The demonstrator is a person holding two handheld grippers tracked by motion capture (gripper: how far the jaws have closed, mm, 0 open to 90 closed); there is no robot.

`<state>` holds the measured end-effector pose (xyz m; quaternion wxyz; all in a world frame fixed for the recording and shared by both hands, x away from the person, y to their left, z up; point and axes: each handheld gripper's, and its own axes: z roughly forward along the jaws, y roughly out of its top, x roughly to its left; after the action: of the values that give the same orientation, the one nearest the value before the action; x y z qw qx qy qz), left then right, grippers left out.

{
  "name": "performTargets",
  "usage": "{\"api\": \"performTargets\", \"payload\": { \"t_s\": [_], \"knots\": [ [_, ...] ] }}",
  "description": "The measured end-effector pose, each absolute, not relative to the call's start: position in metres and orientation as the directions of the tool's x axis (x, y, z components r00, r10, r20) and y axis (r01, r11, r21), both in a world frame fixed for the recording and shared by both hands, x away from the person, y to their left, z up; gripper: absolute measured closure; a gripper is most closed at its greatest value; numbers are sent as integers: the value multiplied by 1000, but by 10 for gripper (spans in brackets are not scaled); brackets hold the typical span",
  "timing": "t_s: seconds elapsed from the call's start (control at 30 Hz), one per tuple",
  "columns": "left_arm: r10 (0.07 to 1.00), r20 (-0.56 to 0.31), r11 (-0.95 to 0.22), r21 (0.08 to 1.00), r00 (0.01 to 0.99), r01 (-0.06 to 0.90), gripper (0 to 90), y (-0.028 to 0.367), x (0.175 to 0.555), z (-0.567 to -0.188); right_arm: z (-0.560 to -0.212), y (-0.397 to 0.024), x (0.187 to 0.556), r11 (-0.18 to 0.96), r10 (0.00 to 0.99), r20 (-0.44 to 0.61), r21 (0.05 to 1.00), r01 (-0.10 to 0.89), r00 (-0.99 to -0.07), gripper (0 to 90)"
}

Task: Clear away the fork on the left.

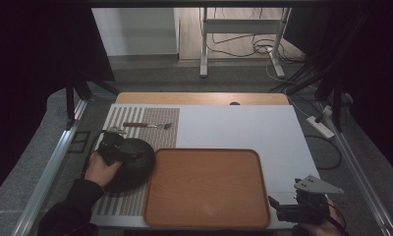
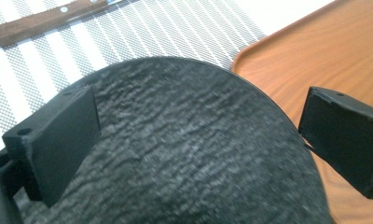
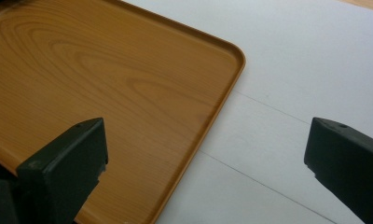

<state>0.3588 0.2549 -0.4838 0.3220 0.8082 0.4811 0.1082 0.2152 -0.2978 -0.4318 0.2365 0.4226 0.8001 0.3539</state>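
black, rough-skinned plate [image 1: 130, 164] lies on the striped mat [image 1: 135, 123] near the table's left edge, touching the wooden tray [image 1: 207, 189]. left tongs [image 2: 198, 135] are spread wide just above it, gripping nothing. right tongs [image 3: 205, 158], also released, hover at the table's near right corner beside the tray.

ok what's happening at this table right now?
A person works with a handheld gripper in each hand. The left gripper is over a dark round textured plate that lies on the striped placemat, its edge up against the wooden tray; the jaws are open on either side of the plate, not clamped. The right gripper hovers open by the tray's near right corner, holding nothing. A wooden-handled fork lies on the mat beyond the plate.
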Motion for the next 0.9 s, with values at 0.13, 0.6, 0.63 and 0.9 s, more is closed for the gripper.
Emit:
{"api": "performTargets", "payload": {
  "t_s": [0.13,0.6,0.63,0.9],
  "knots": [
    [845,-138,-331,622,516,709,0,255,371,-485,-432,-298,215,392,844,-77,766,510,-531,0],
    [844,-112,-360,606,524,709,0,245,412,-490,-432,-299,216,389,845,-72,764,515,-530,0],
    [844,-105,-366,604,525,708,0,245,414,-490,-432,-299,216,389,845,-72,764,515,-530,0],
    [845,-77,-395,578,529,714,0,240,434,-500,-432,-299,216,386,845,-69,765,516,-530,0]
  ]
}}
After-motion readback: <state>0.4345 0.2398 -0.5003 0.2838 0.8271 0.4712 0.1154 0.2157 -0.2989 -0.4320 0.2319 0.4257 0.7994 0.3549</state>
